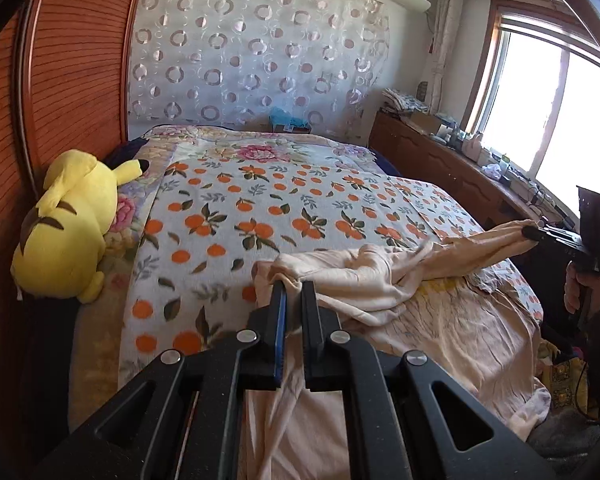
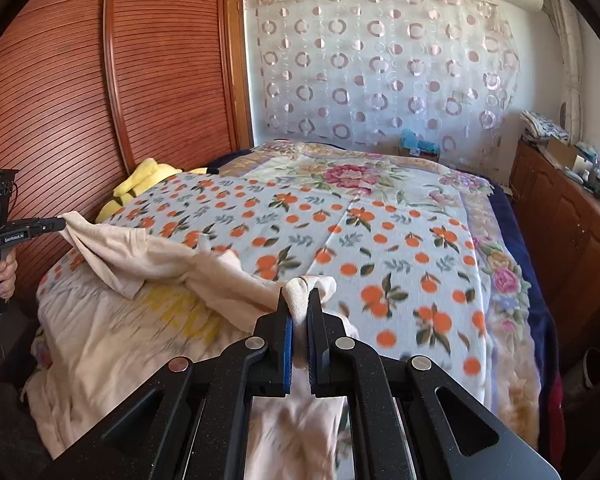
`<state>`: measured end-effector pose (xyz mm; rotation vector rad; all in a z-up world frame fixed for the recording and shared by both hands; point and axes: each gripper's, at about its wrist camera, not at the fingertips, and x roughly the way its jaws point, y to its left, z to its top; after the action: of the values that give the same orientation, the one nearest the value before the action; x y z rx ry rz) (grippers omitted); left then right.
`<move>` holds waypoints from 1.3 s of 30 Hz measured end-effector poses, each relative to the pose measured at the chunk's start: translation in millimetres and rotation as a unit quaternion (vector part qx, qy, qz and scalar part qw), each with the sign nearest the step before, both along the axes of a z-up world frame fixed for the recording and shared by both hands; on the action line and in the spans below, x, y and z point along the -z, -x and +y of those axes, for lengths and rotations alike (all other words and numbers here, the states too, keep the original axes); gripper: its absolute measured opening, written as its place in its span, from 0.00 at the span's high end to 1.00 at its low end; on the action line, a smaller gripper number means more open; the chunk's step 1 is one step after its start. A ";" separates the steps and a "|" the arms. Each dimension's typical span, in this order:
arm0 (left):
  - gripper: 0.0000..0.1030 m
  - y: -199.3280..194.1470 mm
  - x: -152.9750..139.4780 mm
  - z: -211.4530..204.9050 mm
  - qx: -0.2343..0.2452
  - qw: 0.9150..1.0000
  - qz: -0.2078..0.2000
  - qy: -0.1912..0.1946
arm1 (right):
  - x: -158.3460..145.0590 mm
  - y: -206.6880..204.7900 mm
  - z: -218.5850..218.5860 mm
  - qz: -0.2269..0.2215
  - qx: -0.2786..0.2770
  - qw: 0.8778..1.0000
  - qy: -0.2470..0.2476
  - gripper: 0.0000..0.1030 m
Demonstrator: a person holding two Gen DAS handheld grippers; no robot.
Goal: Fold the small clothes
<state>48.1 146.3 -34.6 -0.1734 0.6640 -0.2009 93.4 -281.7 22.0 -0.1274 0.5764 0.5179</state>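
My left tongs [image 1: 294, 286] are clamped on one end of the cream garment [image 1: 380, 276], my right tongs [image 2: 300, 294] clamped on the other end. Garment is strung between them, long axis left-right across the near end of the bed [image 2: 480, 280], parallel to the foot edge, middle sagging and bunched onto the peach sheet [image 1: 460, 320]. Left end points toward the yellow plush toy [image 1: 68, 228] side, right end toward the window [image 1: 560, 112]. Beyond it: orange-print blanket [image 1: 260, 200], then floral cover [image 2: 340, 172], circle-pattern curtain [image 1: 260, 48] at the far wall
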 end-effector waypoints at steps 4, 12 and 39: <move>0.92 32.9 12.3 7.1 -0.013 1.000 0.009 0.001 | 5.3 38.8 -6.3 0.014 -0.011 1.000 0.013 0.95; 0.92 67.0 -4.3 15.0 -0.015 1.000 0.015 -0.002 | -13.2 85.2 -34.8 0.019 -0.004 0.999 0.031 0.95; 0.22 66.8 -12.1 -12.5 0.021 0.998 0.025 -0.054 | -22.2 125.4 -42.0 0.057 0.014 0.997 0.043 0.60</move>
<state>-18.7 133.8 -22.5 -0.0610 0.7276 -0.2017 -32.0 -323.7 44.2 -0.1731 0.7118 0.4760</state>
